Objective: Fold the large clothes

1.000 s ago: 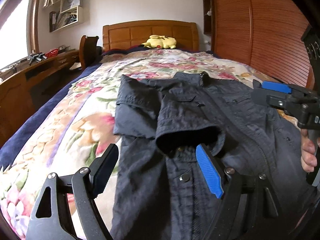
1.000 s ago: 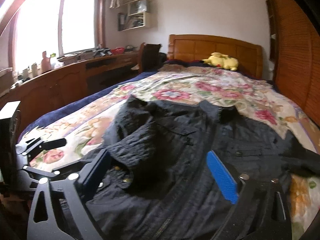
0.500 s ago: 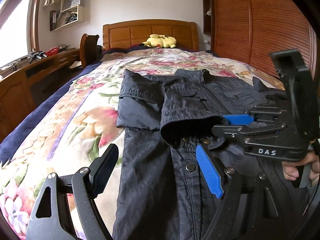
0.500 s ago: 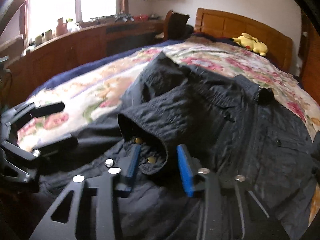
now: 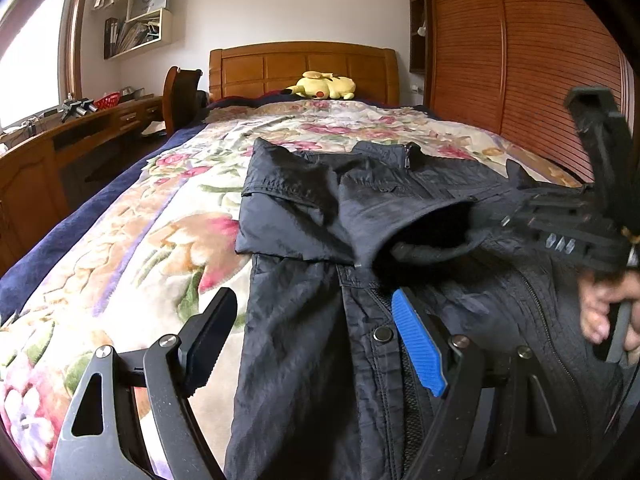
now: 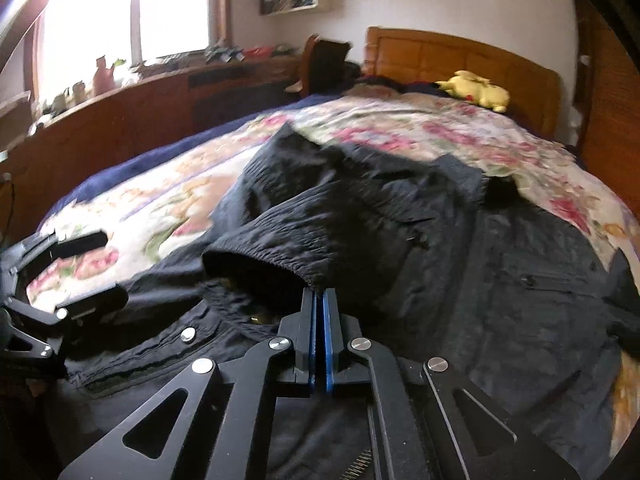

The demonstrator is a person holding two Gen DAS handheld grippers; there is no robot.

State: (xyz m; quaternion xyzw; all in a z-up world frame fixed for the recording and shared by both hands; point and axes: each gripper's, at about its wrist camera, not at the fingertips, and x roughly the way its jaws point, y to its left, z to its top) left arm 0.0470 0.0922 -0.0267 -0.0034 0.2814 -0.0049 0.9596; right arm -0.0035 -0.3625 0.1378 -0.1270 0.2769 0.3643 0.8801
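Observation:
A dark navy jacket lies face up on the floral bedspread, its left sleeve folded across the chest. The sleeve's cuff gapes open toward me. My right gripper is shut, its blue pads pinching the cuff's elastic rim. In the left wrist view it reaches in from the right, held by a hand; its tips are hidden by the cuff. My left gripper stands open just above the jacket's lower left front, nothing between its fingers.
The bed runs to a wooden headboard with a yellow plush toy. A long wooden desk with a chair lines the left side. A slatted wooden wardrobe stands right.
The right gripper came down onto the folded sleeve and closed from wide open to shut on the cuff rim. The left gripper stayed open in place.

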